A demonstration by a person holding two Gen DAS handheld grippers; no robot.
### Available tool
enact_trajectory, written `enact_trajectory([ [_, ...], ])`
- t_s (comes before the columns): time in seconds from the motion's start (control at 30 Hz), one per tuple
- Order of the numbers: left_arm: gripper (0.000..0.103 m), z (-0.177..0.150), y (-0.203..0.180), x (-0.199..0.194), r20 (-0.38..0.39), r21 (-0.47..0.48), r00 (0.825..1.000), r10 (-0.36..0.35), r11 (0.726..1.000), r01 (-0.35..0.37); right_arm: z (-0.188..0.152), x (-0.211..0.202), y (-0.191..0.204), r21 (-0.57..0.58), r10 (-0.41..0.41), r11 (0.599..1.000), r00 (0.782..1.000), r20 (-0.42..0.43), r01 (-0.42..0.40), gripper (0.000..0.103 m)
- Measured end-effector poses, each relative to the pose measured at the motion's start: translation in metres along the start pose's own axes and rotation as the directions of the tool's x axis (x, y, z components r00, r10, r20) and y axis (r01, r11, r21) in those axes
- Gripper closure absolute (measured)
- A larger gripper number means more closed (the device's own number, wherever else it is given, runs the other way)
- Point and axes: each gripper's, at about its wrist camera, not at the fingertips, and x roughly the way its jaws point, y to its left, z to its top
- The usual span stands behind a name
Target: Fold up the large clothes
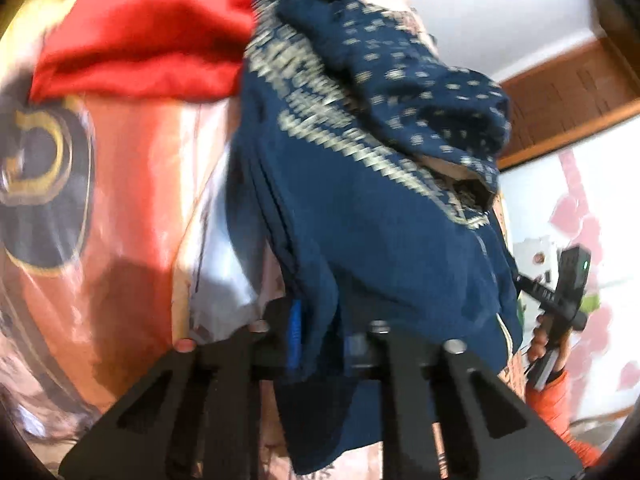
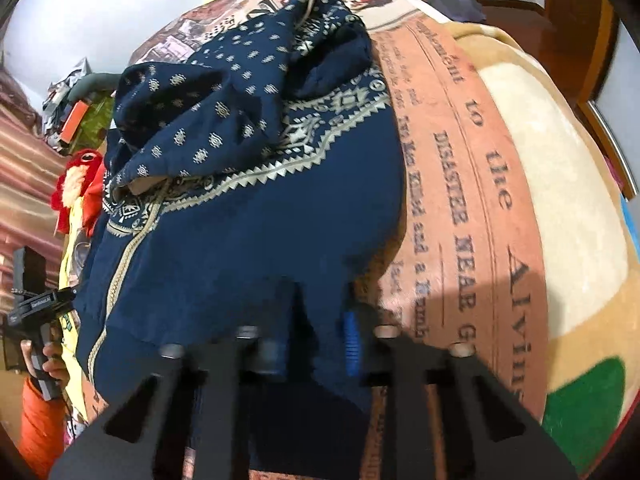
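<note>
Left wrist view: the left gripper [image 1: 320,344] is clenched on the near hem of a navy blue knitted garment with a cream geometric pattern [image 1: 376,216]. The cloth passes between the jaws beside the blue pad [image 1: 295,334] and hangs below them. Beyond the gripper the garment lies bunched and rumpled on a bed covered by an orange and cream printed blanket [image 1: 132,168]. A red cloth [image 1: 140,48] lies farther off, up and to the left. To the right, a hand in an orange sleeve [image 1: 550,354] holds the other tool. The picture is blurred. Risk: the bite looks thin, near the hem's edge, so a quick lift could pull the cloth free.

Right wrist view: the right gripper [image 2: 316,344] is likewise clenched on the same hem, dark cloth filling the gap beside its blue pad [image 2: 352,344]. The garment's upper part is heaped ahead, one fold lying over another. Risk: lifted as it lies, the heap may drag and fold crooked. Uneven pulls between the two grippers could twist the hem. The blanket [image 2: 472,200], just beside the right-hand jaw, might be pinched too.
</note>
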Motion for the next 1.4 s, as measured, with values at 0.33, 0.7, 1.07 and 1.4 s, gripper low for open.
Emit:
enact_trajectory([
  [0.33, 0.095, 0.069, -0.042, -0.044, 0.152, 0.024, 0.973, -0.175, 0.985, 0.173, 0.055, -0.039, 0.041, -0.113, 0.013, 0.994, 0.985, 0.173, 0.007, 0.096],
  [0.7, 0.095, 0.204, -0.035, -0.038, 0.410, -0.073, 0.899, 0.156, 0.988, -0.138, 0.195, -0.016, 0.045, -0.033, -0.115, 0.990, 0.926, 0.358, 0.136, 0.096],
  [1.07, 0.093, 0.259, 0.013, 0.084, 0.173, -0.100, 0.945, 0.278, 0.959, -0.264, 0.245, 0.097, 0.001, -0.027, -0.107, 0.993, 0.987, 0.120, 0.111, 0.093],
  [1.4, 0.046, 0.232, -0.036, 0.034, 0.254, -0.046, 0.883, 0.396, 0.916, -0.398, 0.210, 0.038, 0.008, 0.012, -0.059, 0.998, 0.985, 0.161, 0.058, 0.061],
])
